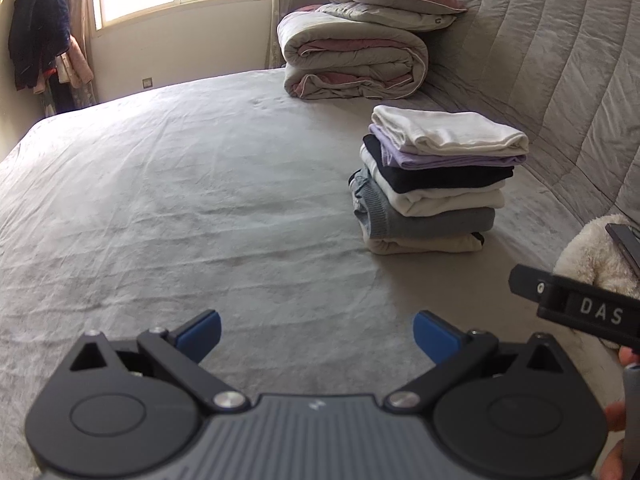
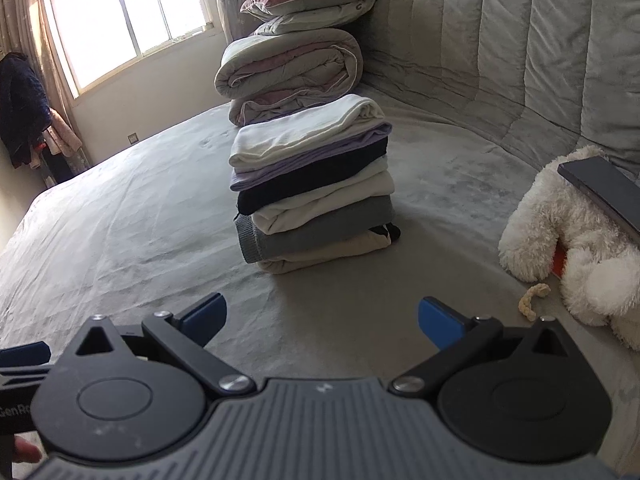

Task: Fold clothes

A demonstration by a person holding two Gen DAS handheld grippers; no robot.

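A stack of several folded clothes (image 1: 436, 180) (image 2: 316, 184) stands on the grey bed sheet (image 1: 180, 200) (image 2: 120, 232), white on top, then lilac, dark navy, white, grey and beige. My left gripper (image 1: 316, 336) hovers open over bare sheet, well short and left of the stack, nothing between its blue pads (image 1: 200, 334). My right gripper (image 2: 322, 320) is also open and empty, facing the stack from just in front. Part of the right gripper's black body (image 1: 580, 304) shows at the right edge of the left wrist view.
A rolled duvet (image 1: 352, 60) (image 2: 288, 76) with two pillows on top sits behind the stack. A padded grey headboard (image 1: 540, 60) (image 2: 520, 40) runs along the right. A white plush toy (image 2: 572, 240) with a dark flat device (image 2: 604, 192) on it lies right. Clothes hang by the window (image 1: 40, 40).
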